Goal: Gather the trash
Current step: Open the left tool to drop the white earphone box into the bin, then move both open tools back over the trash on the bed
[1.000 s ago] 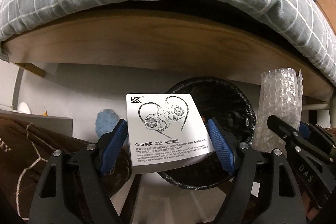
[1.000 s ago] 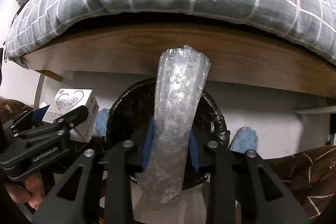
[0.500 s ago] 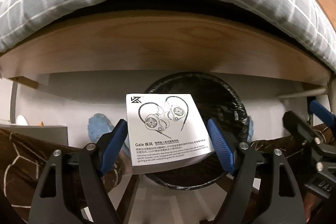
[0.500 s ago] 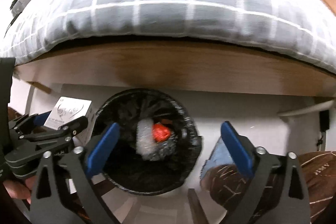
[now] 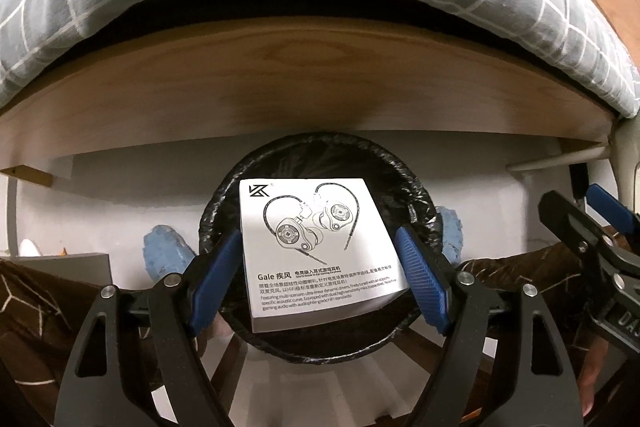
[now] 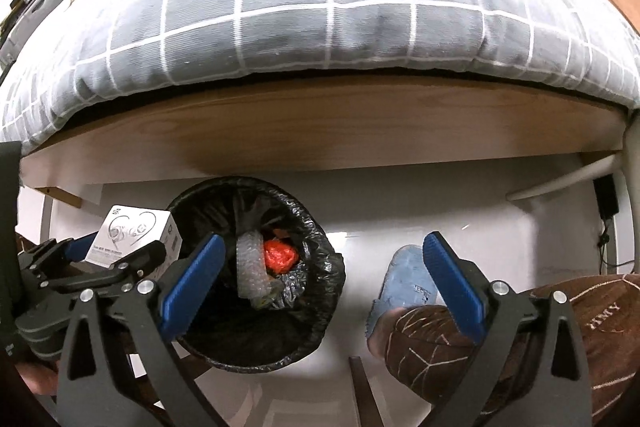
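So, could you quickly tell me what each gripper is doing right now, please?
Left gripper: closed on the white earphone box, above the black-lined bin.
Right gripper: open, holding nothing; the bubble wrap lies in the bin.

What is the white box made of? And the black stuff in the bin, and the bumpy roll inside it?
White box: looks like thin matte cardboard, with crisp folded edges and printed drawings and text.
Black bin liner: probably thin plastic film, as it is crinkled and glossy over the rim.
Bumpy roll: seems to be clear bubble wrap, see-through with little air pockets.
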Demonstrator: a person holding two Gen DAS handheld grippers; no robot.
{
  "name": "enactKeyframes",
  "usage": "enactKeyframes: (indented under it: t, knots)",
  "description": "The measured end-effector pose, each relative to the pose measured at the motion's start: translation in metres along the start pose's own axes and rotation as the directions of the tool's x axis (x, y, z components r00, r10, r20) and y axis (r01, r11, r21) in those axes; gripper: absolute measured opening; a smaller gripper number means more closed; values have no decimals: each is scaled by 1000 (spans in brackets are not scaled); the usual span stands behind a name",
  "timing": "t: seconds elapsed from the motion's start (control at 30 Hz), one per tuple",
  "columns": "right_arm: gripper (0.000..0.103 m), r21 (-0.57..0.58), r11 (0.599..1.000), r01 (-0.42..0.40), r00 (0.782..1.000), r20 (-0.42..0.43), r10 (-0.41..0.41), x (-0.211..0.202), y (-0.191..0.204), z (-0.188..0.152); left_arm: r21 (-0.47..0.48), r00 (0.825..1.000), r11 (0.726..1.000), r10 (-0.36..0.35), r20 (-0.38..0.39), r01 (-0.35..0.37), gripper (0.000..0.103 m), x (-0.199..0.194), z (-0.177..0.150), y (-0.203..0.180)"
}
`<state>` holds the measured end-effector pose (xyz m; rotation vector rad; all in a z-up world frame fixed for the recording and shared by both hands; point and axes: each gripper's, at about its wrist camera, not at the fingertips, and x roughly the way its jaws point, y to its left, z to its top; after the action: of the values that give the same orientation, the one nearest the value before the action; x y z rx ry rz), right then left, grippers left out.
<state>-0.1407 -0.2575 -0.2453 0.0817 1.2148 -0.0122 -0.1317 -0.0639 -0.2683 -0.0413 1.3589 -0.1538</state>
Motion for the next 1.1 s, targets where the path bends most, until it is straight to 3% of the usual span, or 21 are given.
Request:
enactKeyframes:
  t: [0.1,0.17,0.27,0.67,1.1]
  knots:
    - [95,4,1000,0,1000,5,0,1,0,0,-4,1000,1000,4,15,-4,80,-2,0,1]
    - [95,7,1000,1,1000,6,-1,1,0,0,-7,1000,1000,10,29,-10,92,-5,1,3]
    - [95,9,1000,-2,1000,9,1,0,-1,-1,-5,999,1000,19,41,-19,97,-9,1,5]
    - [95,-21,1000,-20,997,75,21,-28,12,15,-7,990,997,72,121,-71,97,-51,1,17]
    - [95,-79,996,-33,983,177,46,-72,36,33,-47,977,997,75,199,-67,97,-102,2,33]
